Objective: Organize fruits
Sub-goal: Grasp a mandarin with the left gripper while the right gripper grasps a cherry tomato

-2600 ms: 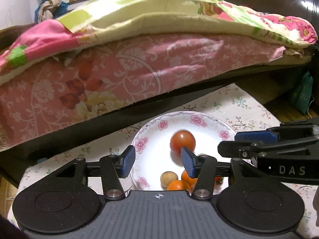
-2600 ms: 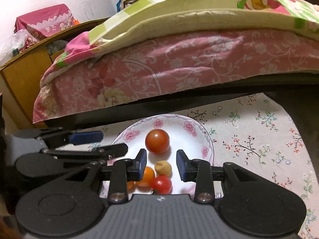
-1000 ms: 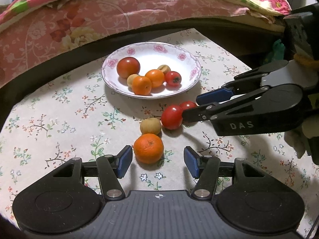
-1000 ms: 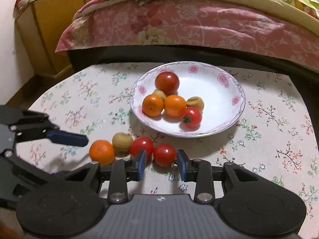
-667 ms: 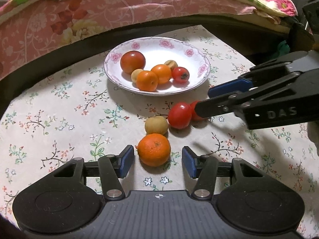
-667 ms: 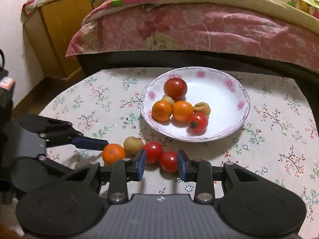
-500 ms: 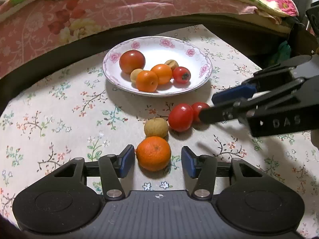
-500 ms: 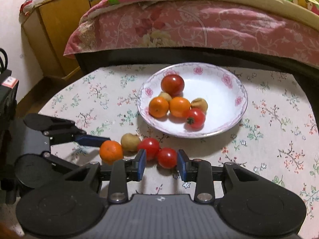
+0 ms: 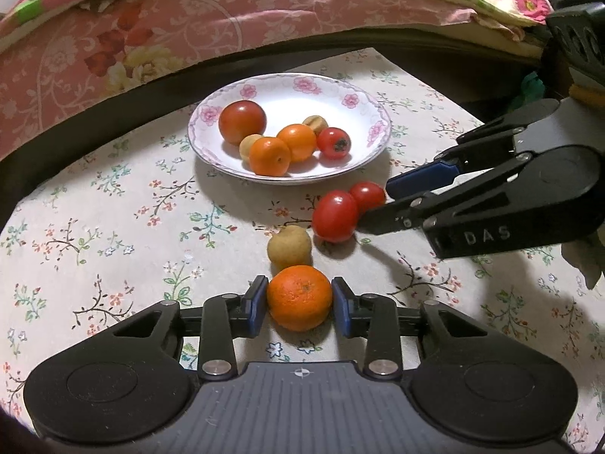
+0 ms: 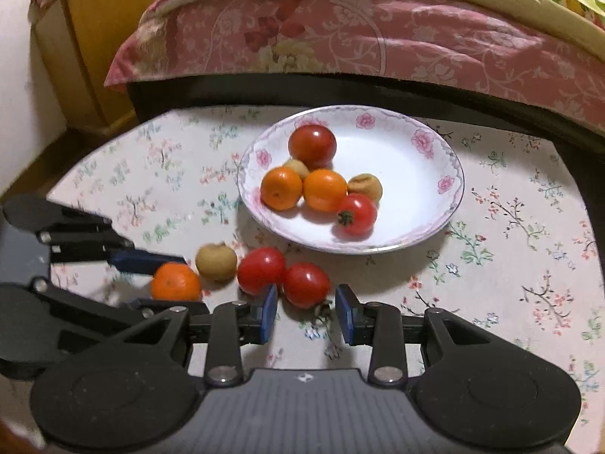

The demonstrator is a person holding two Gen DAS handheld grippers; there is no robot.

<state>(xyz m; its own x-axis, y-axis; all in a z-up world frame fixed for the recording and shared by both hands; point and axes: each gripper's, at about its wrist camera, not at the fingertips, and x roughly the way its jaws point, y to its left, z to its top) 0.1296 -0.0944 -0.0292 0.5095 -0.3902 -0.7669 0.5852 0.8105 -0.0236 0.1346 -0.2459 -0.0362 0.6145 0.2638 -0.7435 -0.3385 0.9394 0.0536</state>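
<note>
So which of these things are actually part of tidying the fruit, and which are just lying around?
Part of the job:
- orange, pinched in the left gripper
- loose tomatoes
- brown fruit
- plate

Just there:
- flowered tablecloth
- bed quilt

A plate (image 10: 450, 193) sat on the counter (image 10: 510, 265) with the bed (image 10: 378, 45) behind it. In the plate lay a large tomato (image 10: 312, 146) at the back, two oranges (image 10: 302, 189) side by side before it, and a small tomato (image 10: 357, 214) nearest the front rim. Before the plate, on the counter, four fruits lay in a row: an orange (image 9: 299, 297) between the left tongs (image 9: 298, 312), a longan (image 9: 289, 242) beside it, then two tomatoes (image 9: 346, 208) touching each other, the outer one (image 10: 306, 285) just ahead of the right tongs (image 10: 307, 316).
</note>
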